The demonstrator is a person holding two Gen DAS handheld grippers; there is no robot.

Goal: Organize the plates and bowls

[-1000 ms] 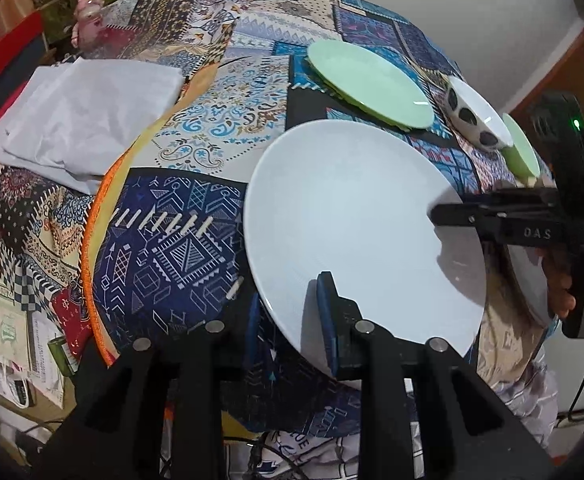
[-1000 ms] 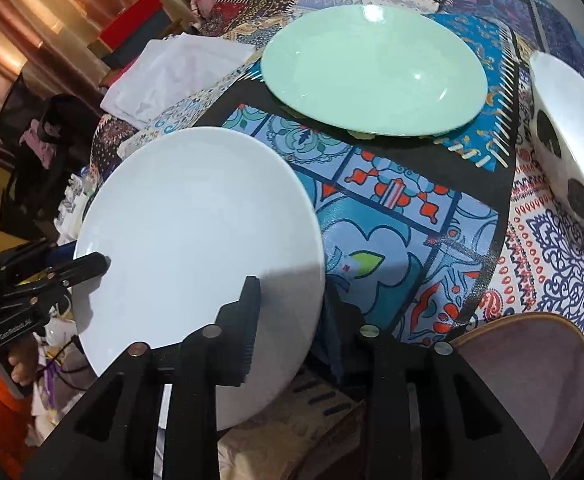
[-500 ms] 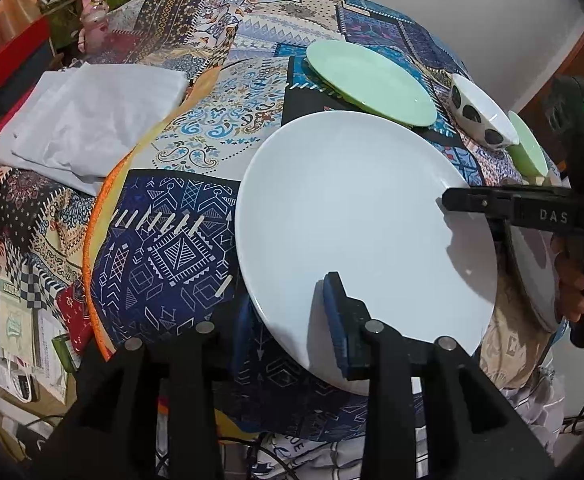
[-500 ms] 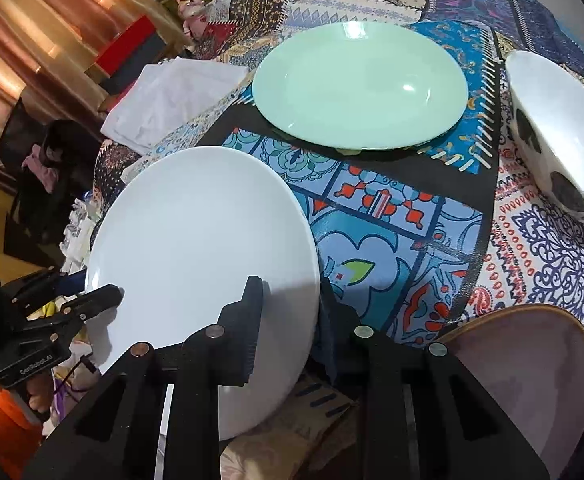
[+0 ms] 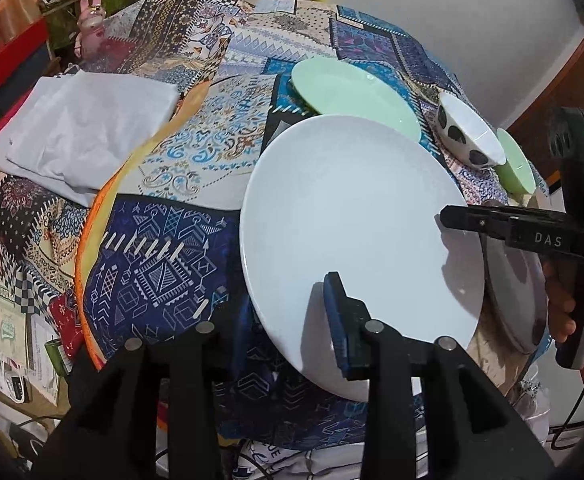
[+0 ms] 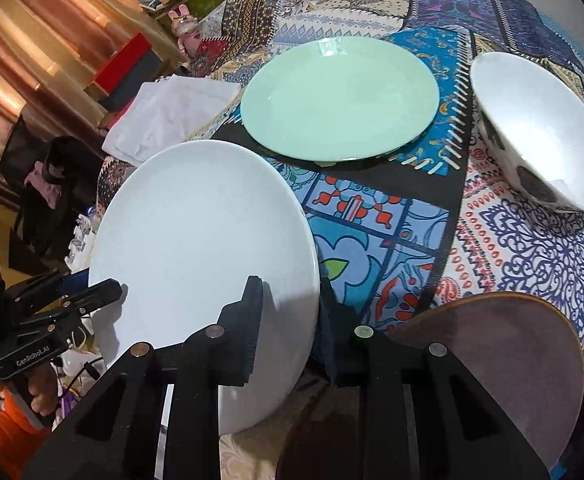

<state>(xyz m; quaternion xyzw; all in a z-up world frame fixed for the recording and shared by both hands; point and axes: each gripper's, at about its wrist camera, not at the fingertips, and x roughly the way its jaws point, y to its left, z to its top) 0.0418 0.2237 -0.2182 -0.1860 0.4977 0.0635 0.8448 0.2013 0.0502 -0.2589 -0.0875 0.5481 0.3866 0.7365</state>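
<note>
Both grippers hold one large white plate (image 5: 356, 216) above the patchwork tablecloth, tilted. My left gripper (image 5: 292, 312) is shut on its near rim. My right gripper (image 6: 288, 320) is shut on the opposite rim and shows in the left wrist view (image 5: 468, 220). The plate also shows in the right wrist view (image 6: 200, 240). A mint green plate (image 6: 338, 96) lies flat on the table beyond it. A white bowl with black spots (image 6: 532, 128) stands to the right of it. A small green bowl (image 5: 514, 166) stands further right.
A brown plate (image 6: 492, 360) lies at the table's near edge by my right gripper. A folded white cloth (image 5: 80, 128) lies at the left. A pink bunny figure (image 5: 92, 24) and boxes stand beyond the table's left side. A wall stands behind.
The white plate has risen and moved a little away from the table edge towards the green plate, held by both grippers throughout.
</note>
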